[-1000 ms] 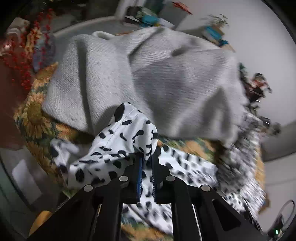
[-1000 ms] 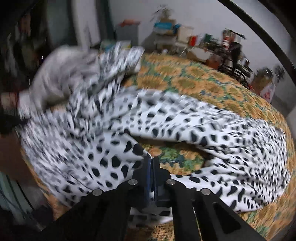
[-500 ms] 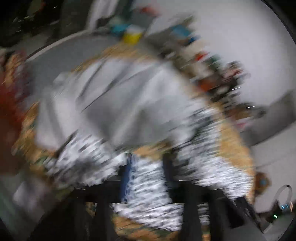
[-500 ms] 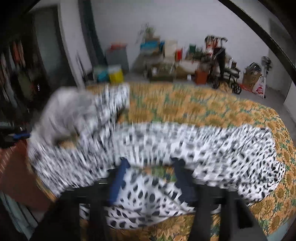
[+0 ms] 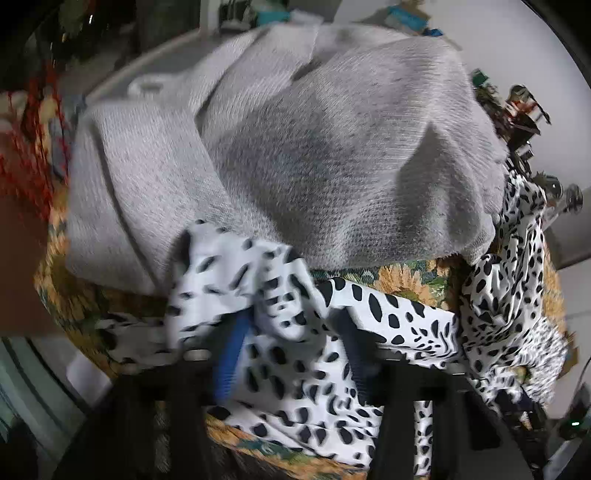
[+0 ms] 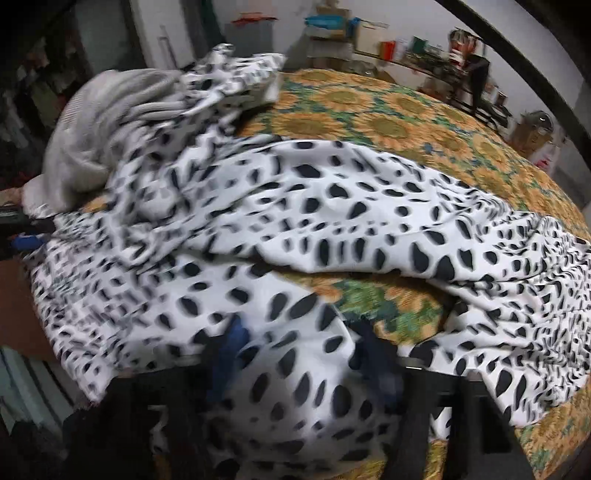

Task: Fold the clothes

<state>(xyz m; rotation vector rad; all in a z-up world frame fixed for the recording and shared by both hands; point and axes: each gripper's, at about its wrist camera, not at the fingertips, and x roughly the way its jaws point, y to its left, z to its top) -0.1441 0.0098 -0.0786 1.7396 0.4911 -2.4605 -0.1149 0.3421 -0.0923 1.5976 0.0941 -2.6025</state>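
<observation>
A white garment with black spots [image 6: 332, 221] lies rumpled across the sunflower bedspread [image 6: 388, 122]. In the left wrist view the spotted garment [image 5: 388, 317] bunches up against a grey knitted garment [image 5: 295, 147] that is heaped behind it. My left gripper [image 5: 291, 354] stands open, its blue-padded fingers [image 5: 232, 354] spread over the spotted cloth, holding nothing. My right gripper [image 6: 299, 354] is open too, just above a fold of the same cloth near the bed's front edge. The grey knitted garment [image 6: 96, 118] sits at the far left of the right wrist view.
The bed's front edge runs below both grippers. Shelves and cluttered boxes [image 6: 332, 26] line the far wall, and a wheeled frame [image 6: 476, 85] stands beyond the bed's right side. Bare bedspread shows at the back right.
Both grippers were shut on the spotted garment a second ago and have opened and let it go. The cloth has dropped onto the bed.
</observation>
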